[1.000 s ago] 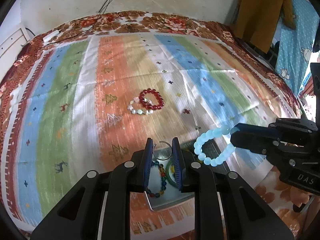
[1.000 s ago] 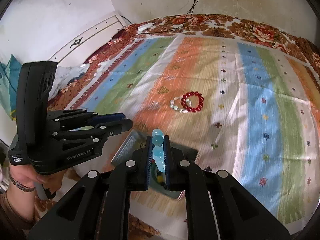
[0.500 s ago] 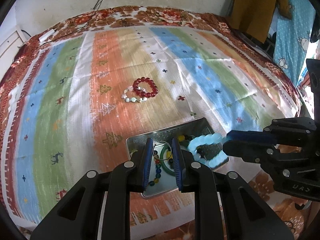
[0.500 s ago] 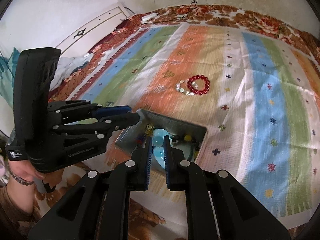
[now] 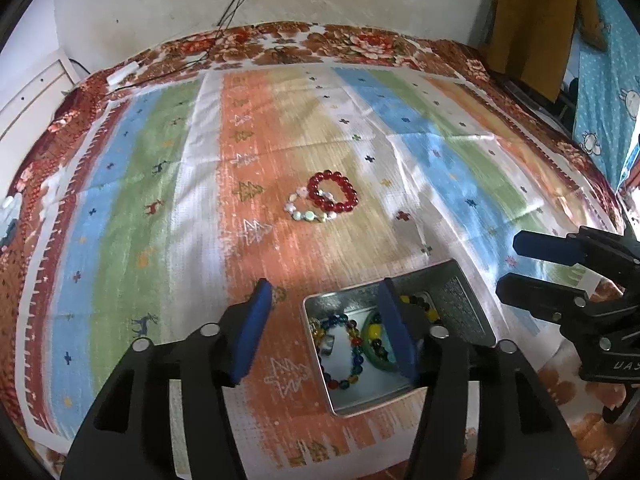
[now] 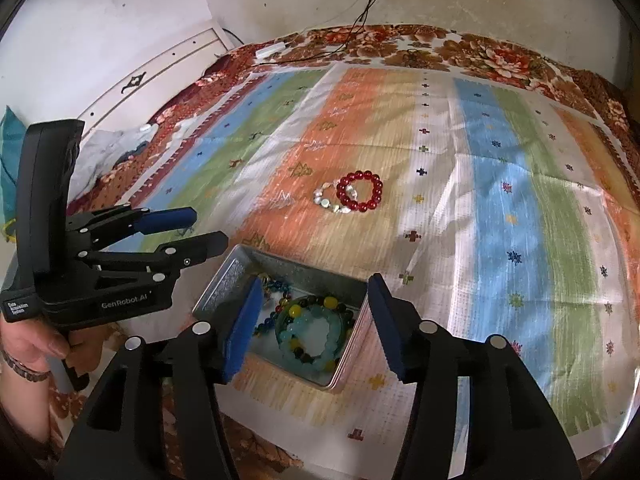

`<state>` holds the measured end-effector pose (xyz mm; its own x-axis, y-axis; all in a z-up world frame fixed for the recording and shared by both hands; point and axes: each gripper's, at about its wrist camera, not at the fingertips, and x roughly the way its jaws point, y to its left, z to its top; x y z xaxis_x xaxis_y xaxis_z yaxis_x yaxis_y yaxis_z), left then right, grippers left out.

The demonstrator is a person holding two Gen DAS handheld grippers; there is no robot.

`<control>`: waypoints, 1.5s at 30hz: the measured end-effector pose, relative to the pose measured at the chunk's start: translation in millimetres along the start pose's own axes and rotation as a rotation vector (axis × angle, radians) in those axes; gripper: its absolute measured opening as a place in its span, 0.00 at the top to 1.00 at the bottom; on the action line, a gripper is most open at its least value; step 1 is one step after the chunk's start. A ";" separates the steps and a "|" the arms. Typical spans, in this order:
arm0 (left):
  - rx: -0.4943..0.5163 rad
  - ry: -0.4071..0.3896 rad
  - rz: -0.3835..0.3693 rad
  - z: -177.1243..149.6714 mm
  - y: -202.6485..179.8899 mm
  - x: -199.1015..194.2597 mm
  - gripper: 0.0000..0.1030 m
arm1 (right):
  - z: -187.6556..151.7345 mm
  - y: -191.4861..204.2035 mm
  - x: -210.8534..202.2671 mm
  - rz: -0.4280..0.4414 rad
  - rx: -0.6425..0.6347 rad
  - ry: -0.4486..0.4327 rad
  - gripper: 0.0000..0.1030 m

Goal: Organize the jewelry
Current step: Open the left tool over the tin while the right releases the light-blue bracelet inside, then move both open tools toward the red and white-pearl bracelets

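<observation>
Soft daylight falls unevenly across the striped bedspread [image 5: 320, 152], with pale bright patches and dim shadow bands beside the metal tin [image 5: 456, 292]. Fisheye bending curves the bed's edges, dark vignette fills the corners, and fabric texture looks slightly smeared.

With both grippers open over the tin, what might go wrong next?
1. The red bead bracelet overlaps the pearl bracelet; gripping one may drag the other along.
2. The metal tin sits near the cloth's edge beside the left gripper; a bump might shift it.
</observation>
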<state>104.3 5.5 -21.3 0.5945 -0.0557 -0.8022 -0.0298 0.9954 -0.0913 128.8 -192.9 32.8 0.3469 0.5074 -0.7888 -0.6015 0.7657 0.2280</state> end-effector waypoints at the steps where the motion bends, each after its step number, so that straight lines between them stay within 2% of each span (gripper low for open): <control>1: -0.002 0.000 0.001 1.3 1.2 1.0 0.39 | 0.7 -0.9 0.8 -0.005 0.002 -0.002 0.44; 2: -0.008 -0.003 0.005 2.5 2.7 2.2 0.33 | 2.2 -2.0 2.0 -0.011 0.005 -0.003 0.44; 3: -0.011 -0.008 0.009 3.8 3.8 3.0 0.31 | 3.7 -3.3 3.7 -0.014 0.008 -0.001 0.43; 11: -0.023 -0.020 0.028 12.1 12.3 10.8 0.25 | 15.8 -11.4 11.5 -0.051 0.029 -0.009 0.38; 17: -0.013 -0.007 0.043 21.4 16.6 22.0 0.25 | 29.5 -24.7 24.5 -0.075 0.070 -0.001 0.38; 20: -0.041 0.004 0.061 29.2 27.5 31.3 0.25 | 34.3 -29.9 30.2 -0.068 0.091 0.006 0.38; 24: -0.067 0.019 0.024 37.8 40.2 43.7 0.25 | 39.4 -31.1 36.1 -0.072 0.093 0.013 0.38; 31: -0.071 0.064 0.044 57.9 56.6 73.0 0.27 | 52.3 -36.3 53.3 -0.107 0.088 0.030 0.38; 33: -0.076 0.081 0.037 61.2 59.4 79.6 0.31 | 56.1 -39.8 60.1 -0.111 0.091 0.040 0.38; 40: -0.090 0.139 0.004 67.9 65.2 101.6 0.31 | 69.6 -47.5 77.6 -0.081 0.118 0.063 0.38; 45: -0.091 0.163 -0.020 72.9 64.9 114.2 0.36 | 76.9 -49.4 92.5 -0.068 0.124 0.084 0.38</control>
<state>228.8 69.4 -75.9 0.4579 -0.0946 -0.8839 -0.0965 0.9832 -0.1552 246.0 -153.4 -7.6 0.3190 0.4216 -0.8488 -0.4831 0.8428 0.2372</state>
